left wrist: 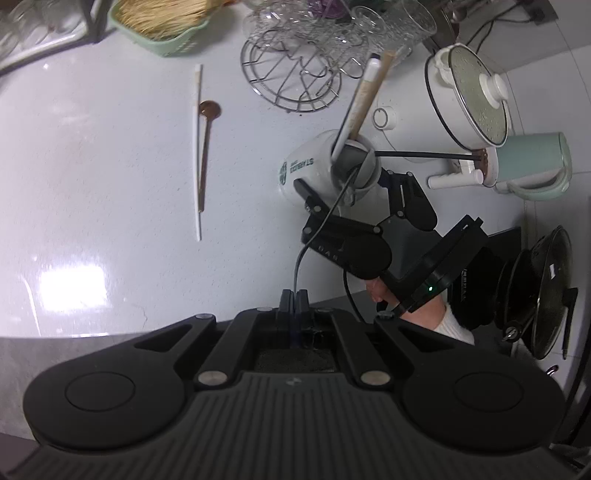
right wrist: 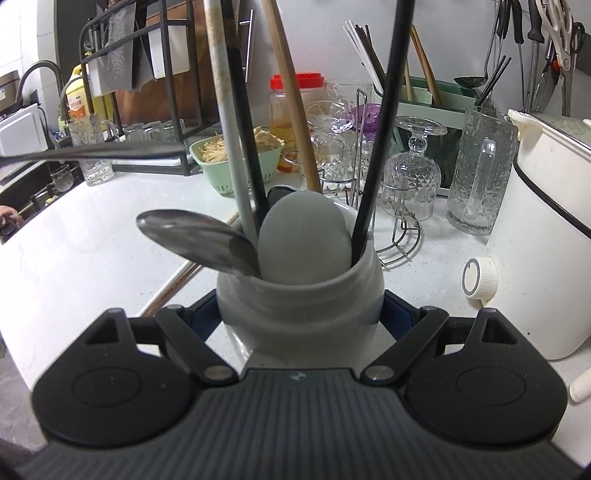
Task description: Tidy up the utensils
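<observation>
Insp: Status of L tongs point(left wrist: 293, 301)?

Asst: Pressed together, pinching a thin black utensil point(left wrist: 325, 218). The handle end is in the pads; its far end sits inside the white mug point(left wrist: 314, 168). Can't tell what kind of utensil it is.

Insp: R tongs point(right wrist: 301, 314)?

Asst: Part spread, clamped on the mug body, one finger each side. A person's hand point(left wrist: 410, 306) holds that unit from below in the L wrist view.

Insp: Mug contents?

Asst: Wooden stick point(right wrist: 291, 99), grey-white handle point(right wrist: 221, 110), two black sticks point(right wrist: 384, 110), a grey rounded spoon bowl point(right wrist: 304, 240) and a metal spoon point(right wrist: 195, 236) whose bowl leans out over the rim. The mug looks tilted in the L wrist view; green lettering on its side.

Insp: Loose items still on the bench point(left wrist: 92, 166)?

Asst: White chopstick point(left wrist: 195, 147) and a brown long-handled spoon point(left wrist: 205, 147), lying side by side, touching, well apart from the mug.

Insp: Surroundings?

Asst: Wire glass rack point(left wrist: 291, 74) w/ glassware beyond the mug toward the back edge. Green basket point(left wrist: 159, 26) at the back edge. White lidded pot point(left wrist: 469, 99) and mint kettle point(left wrist: 532, 166) to the mug's right, near the wall. Textured glass jug point(right wrist: 480, 170) just beside the pot.
</observation>
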Demonstrator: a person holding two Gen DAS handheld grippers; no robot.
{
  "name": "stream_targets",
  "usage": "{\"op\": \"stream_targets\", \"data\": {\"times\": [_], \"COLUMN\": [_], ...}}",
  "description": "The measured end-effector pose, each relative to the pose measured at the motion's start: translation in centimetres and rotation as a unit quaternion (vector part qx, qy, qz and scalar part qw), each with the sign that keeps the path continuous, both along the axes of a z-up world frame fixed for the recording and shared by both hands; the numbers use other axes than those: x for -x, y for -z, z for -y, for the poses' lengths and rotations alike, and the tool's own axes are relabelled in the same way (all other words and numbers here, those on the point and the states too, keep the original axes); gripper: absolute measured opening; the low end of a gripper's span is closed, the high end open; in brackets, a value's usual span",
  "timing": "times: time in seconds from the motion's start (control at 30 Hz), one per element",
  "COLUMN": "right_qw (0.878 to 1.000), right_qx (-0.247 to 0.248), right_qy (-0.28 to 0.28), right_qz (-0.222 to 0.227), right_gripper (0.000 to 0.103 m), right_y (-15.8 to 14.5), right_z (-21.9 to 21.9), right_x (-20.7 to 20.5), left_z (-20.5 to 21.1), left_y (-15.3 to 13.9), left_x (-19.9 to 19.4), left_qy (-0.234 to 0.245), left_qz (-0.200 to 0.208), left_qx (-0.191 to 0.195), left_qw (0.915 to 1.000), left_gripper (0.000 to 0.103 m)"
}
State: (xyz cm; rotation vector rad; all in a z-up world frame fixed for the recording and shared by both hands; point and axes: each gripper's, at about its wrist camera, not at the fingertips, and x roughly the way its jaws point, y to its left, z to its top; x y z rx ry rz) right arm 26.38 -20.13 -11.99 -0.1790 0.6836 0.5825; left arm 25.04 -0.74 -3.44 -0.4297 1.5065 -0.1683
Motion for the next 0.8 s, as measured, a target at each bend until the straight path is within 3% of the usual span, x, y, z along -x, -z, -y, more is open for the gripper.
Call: {"op": "stream_targets", "data": {"times": [0.8], "right_qw": [1.000], "right_qx": [-0.007], "right_qy": [0.006], "right_qz": [0.009], "right_gripper": [0.091], "right_y": [0.1], "right_z": [0.0], "right_x": [0.3], "left_z": [3.6], "left_y": [1.7], "left_x": [-7.6], "left_qy": [0.048], "left_qz": [-0.037], "left_qx": [-0.062], "left_qw": [0.9962], "left_gripper": [0.001]}}
